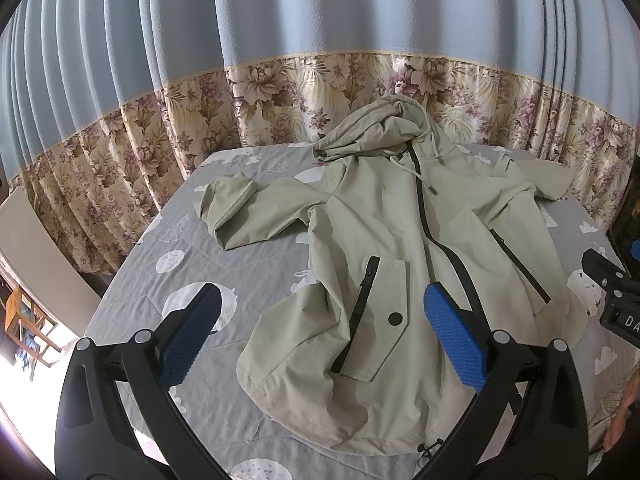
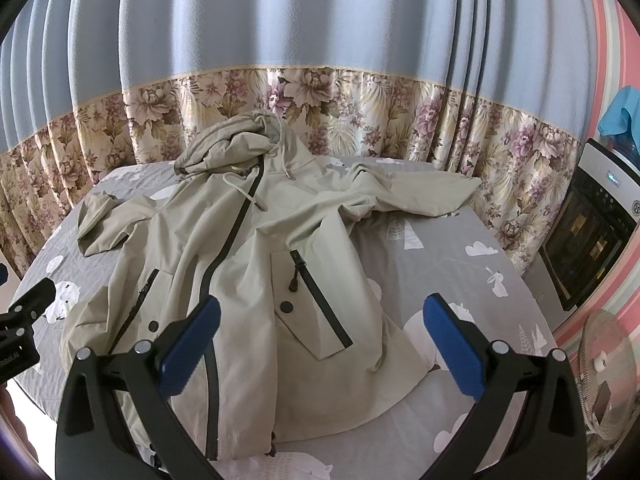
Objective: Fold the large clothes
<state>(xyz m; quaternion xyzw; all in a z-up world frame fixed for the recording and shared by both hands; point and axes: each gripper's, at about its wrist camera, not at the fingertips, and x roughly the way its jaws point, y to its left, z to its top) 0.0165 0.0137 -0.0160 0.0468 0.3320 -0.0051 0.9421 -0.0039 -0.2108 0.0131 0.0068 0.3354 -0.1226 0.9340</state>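
A pale khaki hooded jacket (image 1: 380,240) (image 2: 248,248) lies front up and spread out on a grey patterned bed sheet (image 1: 192,264) (image 2: 448,264), its black zip running down the middle. Its hood (image 1: 376,128) (image 2: 236,140) rests against the curtain. Both sleeves lie out to the sides, the left one (image 1: 240,212) bent back on itself. My left gripper (image 1: 324,336) hovers open above the jacket's lower left hem. Open as well, my right gripper (image 2: 320,344) hangs over the lower right hem. Neither holds anything. Each gripper shows at the edge of the other's view.
Blue curtains with a floral band (image 1: 280,92) (image 2: 360,96) hang right behind the bed. An appliance with a dark glass door (image 2: 592,240) and a woven basket (image 2: 608,368) stand to the right. A wooden chair (image 1: 28,320) is at the left.
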